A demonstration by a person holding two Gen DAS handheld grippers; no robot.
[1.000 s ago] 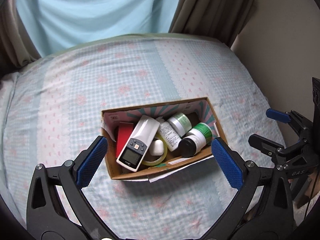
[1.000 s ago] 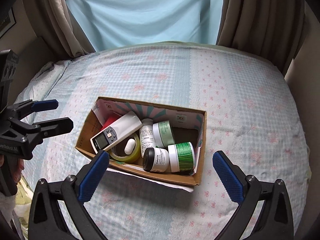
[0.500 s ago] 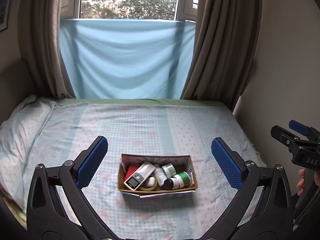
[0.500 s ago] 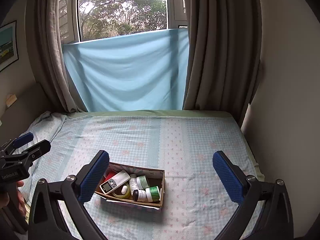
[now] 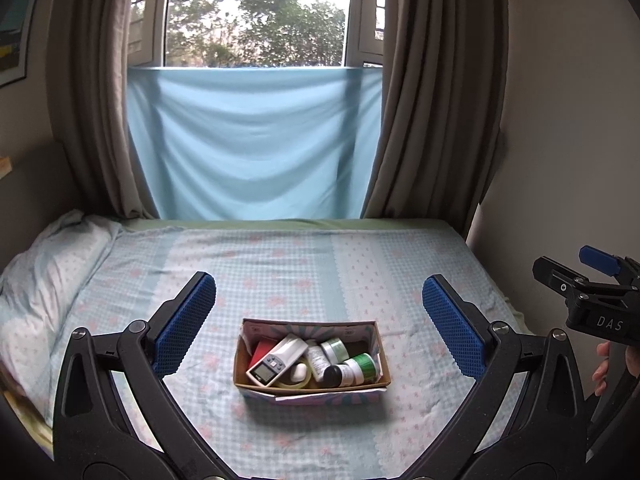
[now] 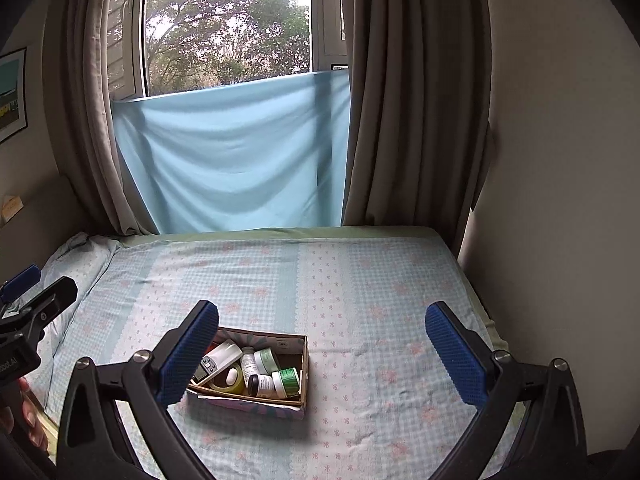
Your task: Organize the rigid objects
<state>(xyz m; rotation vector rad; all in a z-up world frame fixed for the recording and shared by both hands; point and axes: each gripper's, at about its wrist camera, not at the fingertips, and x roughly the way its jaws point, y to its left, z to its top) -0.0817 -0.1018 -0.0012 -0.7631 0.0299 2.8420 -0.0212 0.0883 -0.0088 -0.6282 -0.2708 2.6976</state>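
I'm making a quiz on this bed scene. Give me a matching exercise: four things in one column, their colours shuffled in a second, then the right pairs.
Things:
1. cardboard box
2. thermometer
3. tape roll
4. flat packet

Colours:
A. red
B. brown
C. yellowish
D. white

Pairs: 1-B, 2-D, 3-C, 4-A

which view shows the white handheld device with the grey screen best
The left wrist view: the white handheld device with the grey screen lies unobstructed in the cardboard box. In the right wrist view, the right gripper's blue finger pad covers part of it.
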